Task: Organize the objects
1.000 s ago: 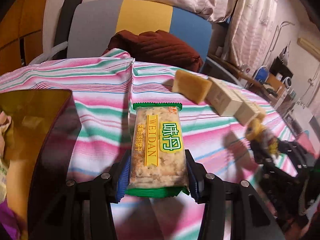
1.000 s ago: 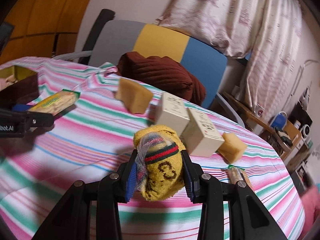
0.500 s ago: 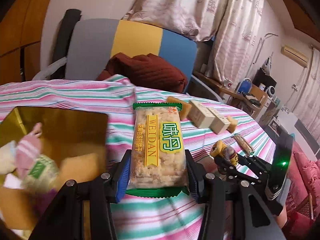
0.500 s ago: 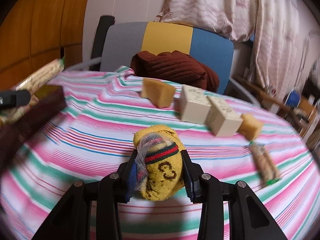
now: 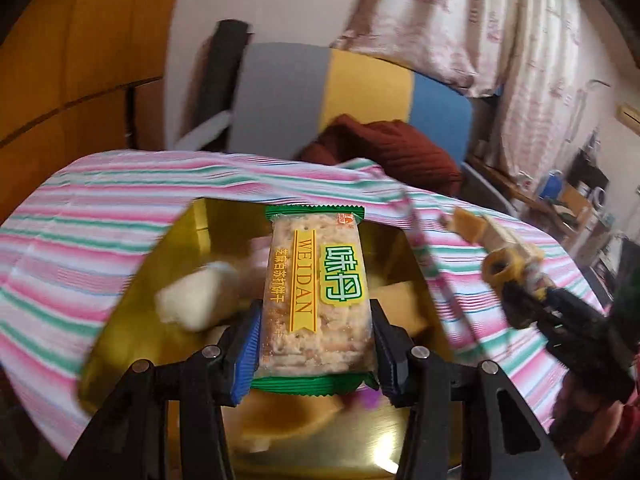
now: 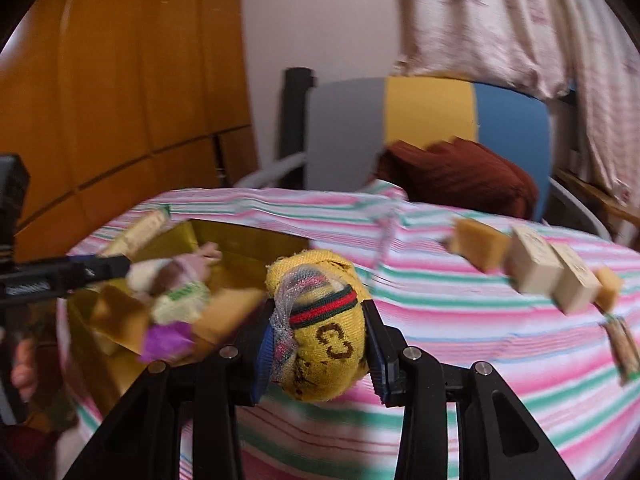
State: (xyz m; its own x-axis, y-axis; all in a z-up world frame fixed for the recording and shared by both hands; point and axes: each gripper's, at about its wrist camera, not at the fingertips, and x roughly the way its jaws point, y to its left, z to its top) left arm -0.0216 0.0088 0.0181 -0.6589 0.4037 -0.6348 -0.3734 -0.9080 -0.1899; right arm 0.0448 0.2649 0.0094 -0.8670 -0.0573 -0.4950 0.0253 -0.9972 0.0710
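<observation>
Green-lettered "WEIDAN" biscuit packet (image 5: 316, 300) sits clamped in left gripper (image 5: 316, 344) jaws.

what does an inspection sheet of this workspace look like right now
surface: table under a striped cloth.
job's things: gold box holding mixed items; cracker packet; yellow sock ball.
clutter: two sponges and two pale blocks in a row, another packet near the cloth's right edge.
grippers: left gripper shut on the cracker packet over the box; right gripper shut on the sock ball beside the box.
cables: nothing seen.
surroundings: chair with brown cushion, curtains, wooden panelling.
</observation>
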